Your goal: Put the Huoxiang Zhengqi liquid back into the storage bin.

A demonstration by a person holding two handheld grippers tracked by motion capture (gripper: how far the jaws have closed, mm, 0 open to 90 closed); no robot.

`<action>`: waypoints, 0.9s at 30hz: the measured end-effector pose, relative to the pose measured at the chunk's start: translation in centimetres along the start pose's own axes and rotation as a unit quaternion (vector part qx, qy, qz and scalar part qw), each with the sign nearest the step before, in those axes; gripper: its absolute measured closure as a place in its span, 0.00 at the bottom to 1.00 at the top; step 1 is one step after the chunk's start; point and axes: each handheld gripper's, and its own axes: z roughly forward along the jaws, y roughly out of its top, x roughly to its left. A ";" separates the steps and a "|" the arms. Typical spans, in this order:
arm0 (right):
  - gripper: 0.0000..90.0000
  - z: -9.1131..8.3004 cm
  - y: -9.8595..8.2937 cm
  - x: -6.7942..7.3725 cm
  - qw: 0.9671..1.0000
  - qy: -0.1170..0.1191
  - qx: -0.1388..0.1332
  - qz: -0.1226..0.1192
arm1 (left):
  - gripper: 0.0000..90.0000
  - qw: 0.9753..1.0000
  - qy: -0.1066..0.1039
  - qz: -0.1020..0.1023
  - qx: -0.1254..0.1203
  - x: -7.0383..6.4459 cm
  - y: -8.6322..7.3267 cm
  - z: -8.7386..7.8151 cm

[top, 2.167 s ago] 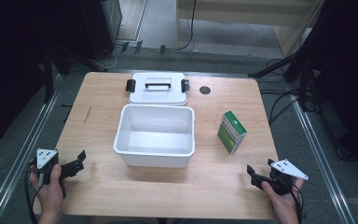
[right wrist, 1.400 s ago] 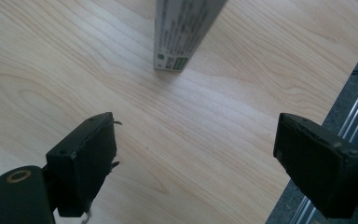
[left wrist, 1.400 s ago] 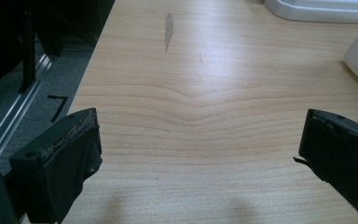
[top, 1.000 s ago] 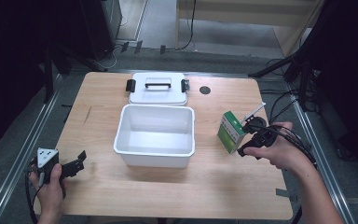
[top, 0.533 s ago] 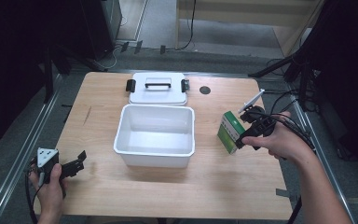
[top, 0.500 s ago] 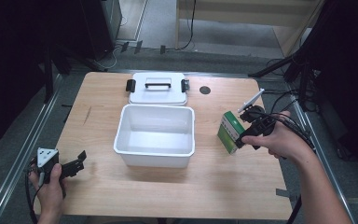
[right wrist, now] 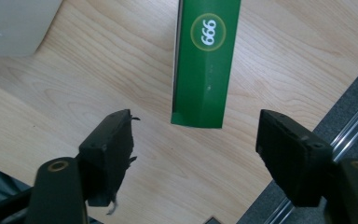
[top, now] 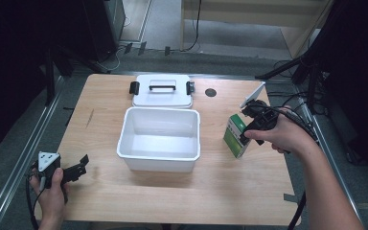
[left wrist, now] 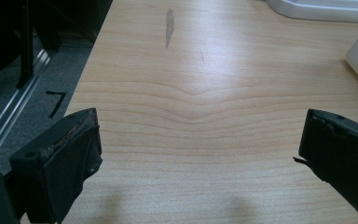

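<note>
L gripper [top: 79, 168] at wooden table's [top: 249, 191] near-left corner, jaws wide apart over bare wood. Centre: white rectangular plastic tub [top: 159, 139], open; behind it, touching, white lid w/ black handle + clips [top: 162, 90]; small black disc [top: 211, 92] to lid's right. Green-and-white cardboard carton [top: 235, 135], upright, right of tub, marked "999" [right wrist: 208, 35]. R gripper [top: 250, 125], jaws spread either side of carton, not clamped. Since 2.2 s ago: R gripper moved from near-right corner up to carton.

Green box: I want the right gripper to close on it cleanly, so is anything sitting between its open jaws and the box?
Nothing visible does. The right gripper is open, and the green box stands just ahead of the gap between its jaws, with bare wooden table around it.
</note>
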 end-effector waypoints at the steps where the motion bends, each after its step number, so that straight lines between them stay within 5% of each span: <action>1: 0.32 0.1 0.1 0.0 1.000 0.002 0.001 -0.003 | 0.00 1.000 0.000 0.000 0.000 0.0 0.0 0.0; 27: 0.52 1.8 4.4 -0.4 0.999 -0.016 0.024 0.018 | 0.00 1.000 -0.005 0.002 0.001 0.0 0.0 0.1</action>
